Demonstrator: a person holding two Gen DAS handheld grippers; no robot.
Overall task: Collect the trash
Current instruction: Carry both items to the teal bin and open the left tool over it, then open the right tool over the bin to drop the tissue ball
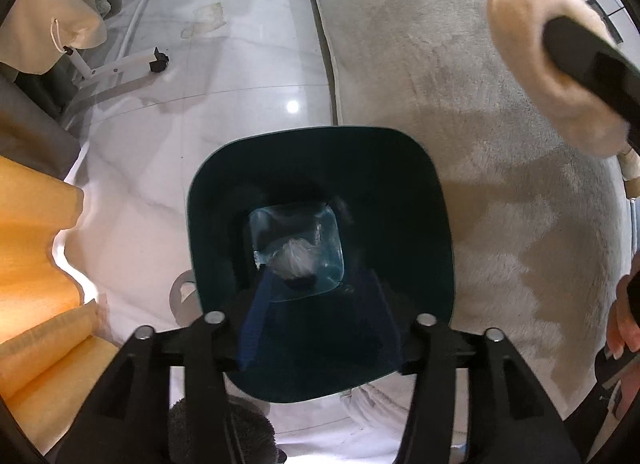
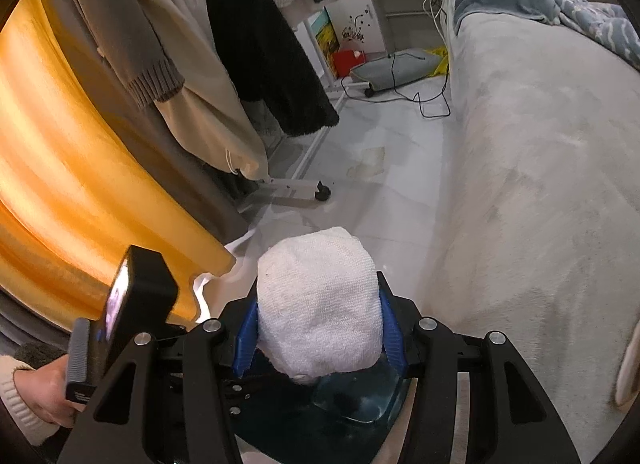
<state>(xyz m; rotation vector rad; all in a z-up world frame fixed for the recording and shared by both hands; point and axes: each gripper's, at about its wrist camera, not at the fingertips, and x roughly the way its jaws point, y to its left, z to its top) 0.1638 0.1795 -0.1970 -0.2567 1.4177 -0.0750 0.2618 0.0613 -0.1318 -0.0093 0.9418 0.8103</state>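
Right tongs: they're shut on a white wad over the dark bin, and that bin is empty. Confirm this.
Not quite. The right tongs do clamp the white wad over the dark bin, but the bin is not empty: the left wrist view shows a crumpled whitish scrap at its bottom.

No readable text — none anywhere.

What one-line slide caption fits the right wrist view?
Right tool grips a white cloth wad above the dark teal bin beside a grey bed.
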